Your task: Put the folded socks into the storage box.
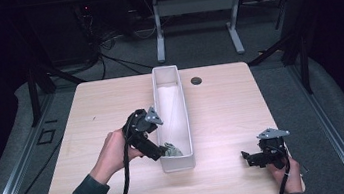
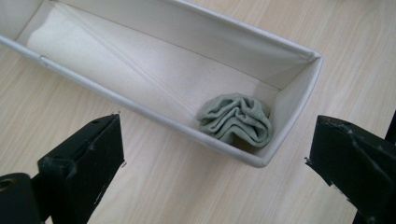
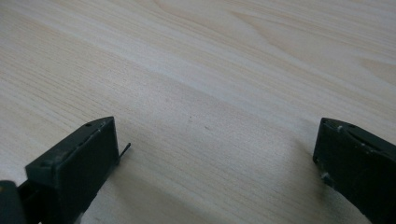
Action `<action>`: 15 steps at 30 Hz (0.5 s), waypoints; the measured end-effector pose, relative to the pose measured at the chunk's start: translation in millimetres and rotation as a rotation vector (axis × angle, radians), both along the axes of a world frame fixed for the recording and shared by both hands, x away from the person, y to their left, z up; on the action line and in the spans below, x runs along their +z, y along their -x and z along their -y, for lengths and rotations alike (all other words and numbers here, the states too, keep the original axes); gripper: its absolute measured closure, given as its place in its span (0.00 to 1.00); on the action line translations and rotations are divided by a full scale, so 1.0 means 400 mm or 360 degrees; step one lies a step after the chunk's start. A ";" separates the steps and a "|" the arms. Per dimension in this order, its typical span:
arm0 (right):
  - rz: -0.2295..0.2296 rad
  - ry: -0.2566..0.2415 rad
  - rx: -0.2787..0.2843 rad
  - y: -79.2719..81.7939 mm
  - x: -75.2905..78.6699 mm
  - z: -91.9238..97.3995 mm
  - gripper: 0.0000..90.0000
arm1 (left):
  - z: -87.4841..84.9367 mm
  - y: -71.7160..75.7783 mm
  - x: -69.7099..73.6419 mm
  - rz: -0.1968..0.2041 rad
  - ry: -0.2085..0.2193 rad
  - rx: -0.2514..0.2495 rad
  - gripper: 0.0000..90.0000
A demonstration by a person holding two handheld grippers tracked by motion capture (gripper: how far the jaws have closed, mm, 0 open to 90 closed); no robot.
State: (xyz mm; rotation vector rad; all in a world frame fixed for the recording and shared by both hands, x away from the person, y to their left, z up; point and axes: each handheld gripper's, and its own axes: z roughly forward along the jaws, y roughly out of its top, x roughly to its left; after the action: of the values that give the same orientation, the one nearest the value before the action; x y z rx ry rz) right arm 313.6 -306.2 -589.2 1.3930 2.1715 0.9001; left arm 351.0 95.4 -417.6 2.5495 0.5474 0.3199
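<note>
left tongs (image 1: pixel 163 151) wide open, empty — green cloth (image 2: pixel 237 119) in bin (image 2: pixel 154 116); right tongs (image 1: pixel 247 158) open.

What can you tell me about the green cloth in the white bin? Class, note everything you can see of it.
The green cloth is a small, pale grey-green piece of soft fabric, crumpled into a loose bundle of rounded folds. It lies on the floor of the long white bin, tucked into the end nearest the person, against the short end wall and close to a long side. Nothing grips it: the left gripper is held above it with its fingers spread wide and clear of the fabric.
</note>
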 end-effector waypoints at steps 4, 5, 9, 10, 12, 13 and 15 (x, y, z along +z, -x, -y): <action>0.0000 0.0001 0.0000 0.000 0.000 0.000 0.00 | -0.017 0.005 0.004 0.0012 0.0017 0.0014 0.00; -0.0001 0.0001 0.0000 0.000 0.000 0.000 0.00 | -0.022 0.007 0.004 0.0014 0.0023 0.0020 0.00; 0.0001 0.0001 0.0000 0.000 0.000 0.000 0.00 | -0.045 0.015 0.003 0.0025 0.0039 0.0040 0.00; 0.0001 0.0000 0.0000 0.000 0.000 0.000 0.00 | -0.051 0.017 0.002 0.0027 0.0042 0.0046 0.00; 0.0001 0.0000 0.0000 0.000 0.000 0.000 0.00 | -0.065 0.023 -0.001 0.0031 0.0052 0.0063 0.00; 0.0001 0.0000 0.0000 0.000 0.000 0.000 0.00 | -0.072 0.025 -0.004 0.0037 0.0057 0.0065 0.00; 0.0001 0.0001 0.0000 0.000 0.000 0.000 0.00 | -0.087 0.030 -0.009 0.0041 0.0064 0.0083 0.00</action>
State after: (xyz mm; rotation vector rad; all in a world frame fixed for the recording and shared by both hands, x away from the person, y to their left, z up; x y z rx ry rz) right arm 313.6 -306.2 -589.2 1.3924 2.1711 0.8998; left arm 339.1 130.1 -421.2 2.4924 0.6057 0.3563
